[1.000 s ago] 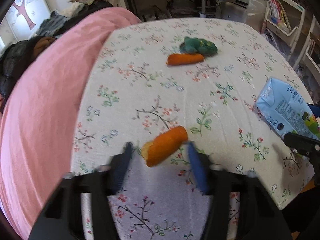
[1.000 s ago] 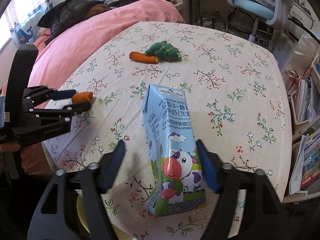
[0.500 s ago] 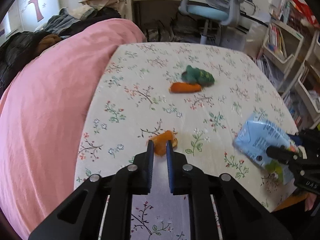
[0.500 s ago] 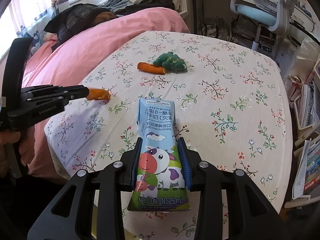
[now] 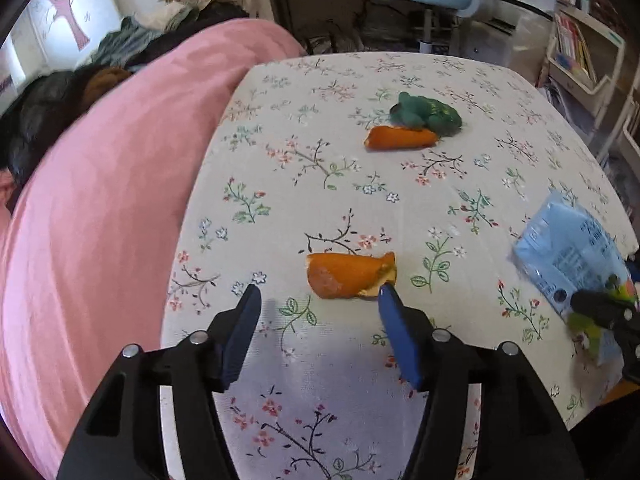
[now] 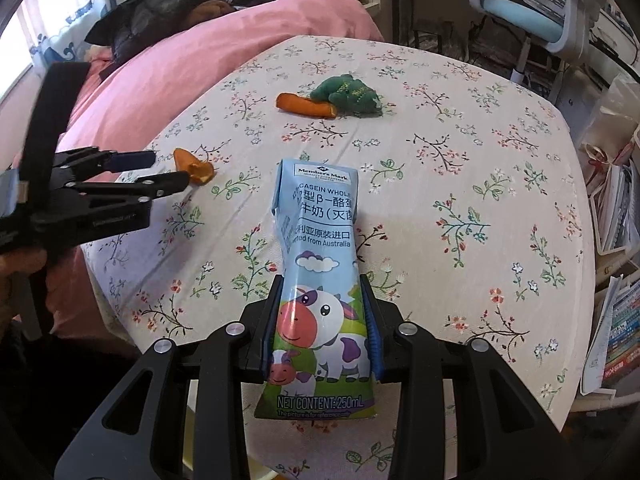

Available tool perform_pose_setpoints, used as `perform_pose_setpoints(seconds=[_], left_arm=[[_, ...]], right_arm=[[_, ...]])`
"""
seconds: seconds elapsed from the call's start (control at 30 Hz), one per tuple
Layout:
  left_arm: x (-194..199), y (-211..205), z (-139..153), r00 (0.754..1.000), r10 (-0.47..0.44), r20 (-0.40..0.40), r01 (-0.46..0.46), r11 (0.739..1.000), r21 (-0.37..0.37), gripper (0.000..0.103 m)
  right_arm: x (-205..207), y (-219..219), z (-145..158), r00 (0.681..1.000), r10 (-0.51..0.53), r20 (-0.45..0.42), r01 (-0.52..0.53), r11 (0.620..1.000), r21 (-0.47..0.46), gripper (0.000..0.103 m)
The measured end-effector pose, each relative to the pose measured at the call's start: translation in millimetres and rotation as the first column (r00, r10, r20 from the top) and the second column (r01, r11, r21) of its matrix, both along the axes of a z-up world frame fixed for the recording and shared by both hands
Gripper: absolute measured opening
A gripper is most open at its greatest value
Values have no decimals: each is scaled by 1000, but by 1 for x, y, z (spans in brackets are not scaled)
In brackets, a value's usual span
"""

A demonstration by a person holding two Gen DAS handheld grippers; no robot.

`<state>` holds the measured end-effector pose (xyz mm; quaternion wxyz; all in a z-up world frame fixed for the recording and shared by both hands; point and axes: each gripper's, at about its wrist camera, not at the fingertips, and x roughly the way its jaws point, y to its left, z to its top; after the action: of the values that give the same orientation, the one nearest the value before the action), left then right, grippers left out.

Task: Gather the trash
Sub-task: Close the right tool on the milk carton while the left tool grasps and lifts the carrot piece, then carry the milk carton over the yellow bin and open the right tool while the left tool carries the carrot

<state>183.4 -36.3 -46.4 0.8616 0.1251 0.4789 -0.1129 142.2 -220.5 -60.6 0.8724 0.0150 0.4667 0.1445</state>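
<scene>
Now left tool (image 5: 320,294) opening, nothing gripped, orange peel (image 5: 351,275) on counter (image 5: 400,208) just beyond its tips, right tool (image 6: 320,316) clamping milk carton (image 6: 320,280) right of peel

Tablecloth (image 5: 340,184) was cream with small red, blue and green flower sprigs on dark twigs. Orange peel (image 5: 350,274) nearest its left edge was bright orange, pale inside. Second peel (image 5: 400,138) further up the tablecloth was orange, beside a dark green cloth (image 5: 428,114). Milk carton (image 6: 320,280) was light blue, with a white, purple and orange cartoon cow. Blanket (image 5: 100,200) beside the tablecloth was pink. Gripper pads (image 5: 396,332) were blue on black.
</scene>
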Motion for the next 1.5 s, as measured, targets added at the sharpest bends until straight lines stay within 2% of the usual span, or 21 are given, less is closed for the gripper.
perform_pose_setpoints(seconds=[0.07,0.27,0.33,0.37,0.5,0.57,0.63,0.73,0.77,0.83,0.87,0.9,1.0,1.07,1.13,1.17,1.2,1.23,1.27,1.37,1.5], left_arm=[[3,0,-6,1000,-4,-31,4,1000,-13,59],[1,-1,-5,999,-30,-41,28,999,-44,56],[-1,-3,-2,998,-49,-42,46,997,-58,32],[-1,-3,-1,997,-60,-52,56,996,-75,13],[-4,0,8,998,-55,-20,53,992,-111,4],[-6,4,15,999,-47,-7,46,988,-149,4],[-5,5,16,998,-58,-14,55,987,-151,4],[-1,5,3,990,-81,-114,67,991,-118,5],[0,5,0,989,-76,-129,64,994,-92,9],[1,7,3,995,-58,-83,55,998,-38,35],[0,7,11,998,-56,-19,55,998,-32,57],[-1,7,15,998,-53,24,54,998,-30,63],[2,-1,23,992,-87,91,91,995,-42,65],[9,-9,18,989,-102,104,103,995,-5,65],[16,-16,7,989,-132,73,132,991,9,65],[19,-19,3,989,-140,57,139,990,9,55],[23,-22,-4,988,-151,25,151,988,-3,38],[23,-24,-7,987,-163,4,163,986,-28,32],[21,-23,-6,986,-166,0,166,985,-49,21],[16,-25,1,985,-172,11,172,985,-32,18],[7,-14,19,990,-131,44,135,987,-91,17]], right_arm=[[-1,1,0,1000,6,4,-6,1000,-2,34],[-2,3,0,1000,17,14,-17,1000,2,33],[-2,4,2,1000,21,19,-21,1000,16,33],[-3,4,3,1000,22,22,-23,1000,22,33],[-4,4,6,999,24,25,-26,998,51,33],[-5,4,7,999,24,30,-26,998,55,33],[-6,4,7,999,23,31,-25,998,56,33],[-6,4,8,999,21,32,-23,998,58,33],[-6,3,8,999,21,33,-23,998,59,33],[-7,2,8,999,20,34,-22,998,63,33],[-7,2,8,999,20,34,-22,998,64,33],[-7,2,9,999,20,34,-22,998,66,33],[-7,1,9,999,18,32,-21,997,72,33],[-7,1,8,999,19,30,-21,997,73,33],[-7,0,9,999,19,31,-21,997,74,33],[-7,0,9,999,17,32,-20,997,76,33],[-6,-1,9,999,16,34,-18,997,78,33],[-5,-1,10,999,14,36,-17,996,82,33],[-4,-1,11,999,12,39,-16,996,89,33],[-3,0,12,999,18,44,-22,995,100,33],[-5,1,17,998,24,60,-31,992,120,33]])
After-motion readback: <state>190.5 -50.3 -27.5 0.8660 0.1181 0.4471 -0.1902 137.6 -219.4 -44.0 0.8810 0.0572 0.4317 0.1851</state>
